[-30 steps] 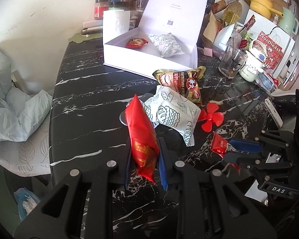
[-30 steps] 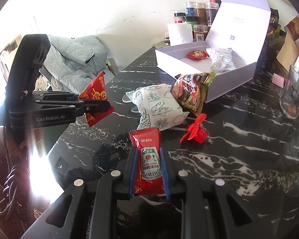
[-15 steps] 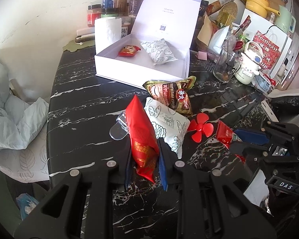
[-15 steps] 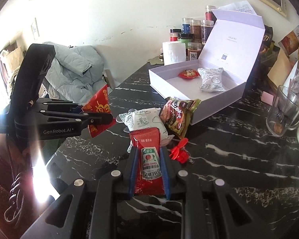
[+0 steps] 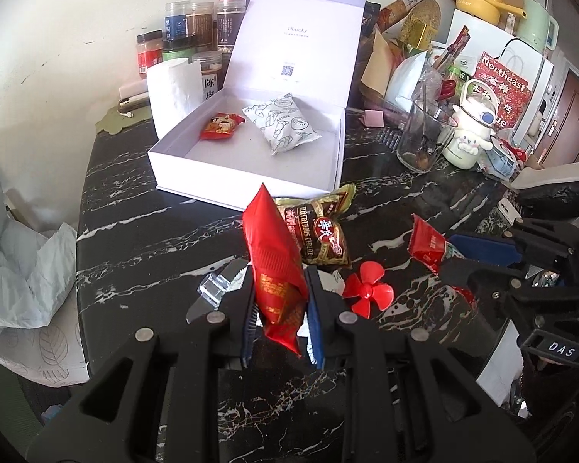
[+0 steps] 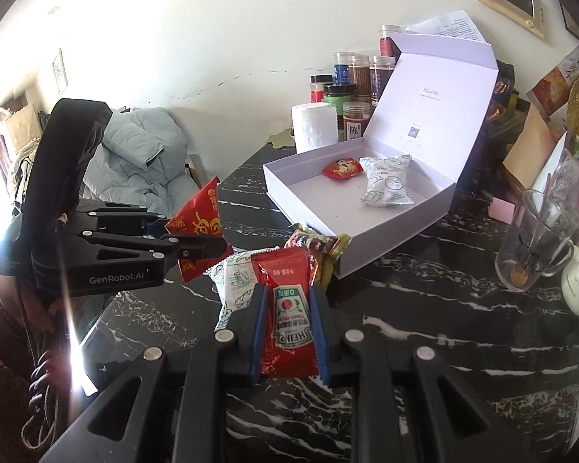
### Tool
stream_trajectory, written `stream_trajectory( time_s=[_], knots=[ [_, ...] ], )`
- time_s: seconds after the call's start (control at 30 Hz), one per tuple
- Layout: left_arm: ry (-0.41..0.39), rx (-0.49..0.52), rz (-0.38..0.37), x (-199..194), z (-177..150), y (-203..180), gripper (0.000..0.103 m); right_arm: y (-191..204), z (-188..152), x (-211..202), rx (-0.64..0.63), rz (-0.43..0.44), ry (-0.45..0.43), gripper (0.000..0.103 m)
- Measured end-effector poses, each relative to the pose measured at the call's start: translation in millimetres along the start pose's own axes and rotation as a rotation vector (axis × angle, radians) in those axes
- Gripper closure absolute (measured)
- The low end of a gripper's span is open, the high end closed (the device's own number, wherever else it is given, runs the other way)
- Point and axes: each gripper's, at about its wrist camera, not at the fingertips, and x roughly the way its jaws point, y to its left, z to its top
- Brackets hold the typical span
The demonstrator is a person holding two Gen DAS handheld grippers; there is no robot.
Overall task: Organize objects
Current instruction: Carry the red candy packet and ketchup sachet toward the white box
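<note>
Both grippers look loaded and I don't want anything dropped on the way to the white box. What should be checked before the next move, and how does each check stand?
1. Left gripper shut on the red snack packet: ok.
2. Right gripper shut on the ketchup sachet: ok.
3. White box lid open: ok.
4. Bare floor in the box beside the white packet and the small red packet: ok.
5. Both held packets lifted off the table: ok.
6. Grip firm enough for carrying: cannot tell.

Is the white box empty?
No, the white box already holds a small red packet and a white patterned packet.
</note>
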Motion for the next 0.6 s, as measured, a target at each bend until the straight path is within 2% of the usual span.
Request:
stream_trajectory(
  time_s=[0.6],
  knots=[
    [-0.018, 0.03, -0.001, 37, 67, 0, 0.082, -46, 51, 23, 0.015, -0.009, -0.052, 0.082]
  ],
)
